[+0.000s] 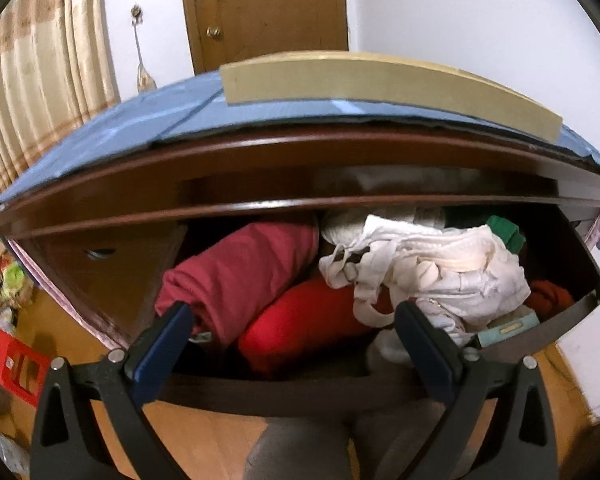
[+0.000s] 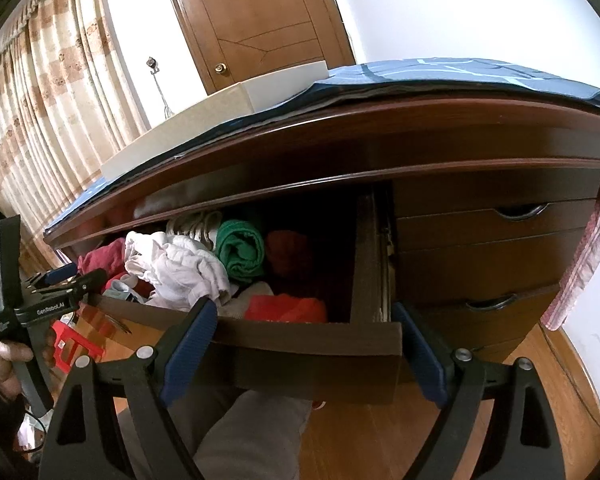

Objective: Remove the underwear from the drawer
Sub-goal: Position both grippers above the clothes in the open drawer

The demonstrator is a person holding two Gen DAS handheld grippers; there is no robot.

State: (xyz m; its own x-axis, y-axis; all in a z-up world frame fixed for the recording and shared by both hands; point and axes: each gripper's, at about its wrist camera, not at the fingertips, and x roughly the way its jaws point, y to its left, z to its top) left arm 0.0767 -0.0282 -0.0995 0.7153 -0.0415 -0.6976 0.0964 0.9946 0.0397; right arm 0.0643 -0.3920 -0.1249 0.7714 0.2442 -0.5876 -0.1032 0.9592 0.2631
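The dresser's top drawer stands pulled out and stuffed with clothes. A crumpled white underwear pile lies on top at the right in the left wrist view, and left of a rolled green cloth in the right wrist view. Maroon and red rolls fill the left side. My left gripper hovers open over the drawer's front edge, its right finger next to the white pile. My right gripper is open just in front of the drawer's front wall, holding nothing.
Closed drawers with metal handles sit to the right of the open one. A flat cardboard box rests on the blue-covered dresser top. A red plastic stool stands on the wooden floor at left. A grey trouser leg is below the drawer.
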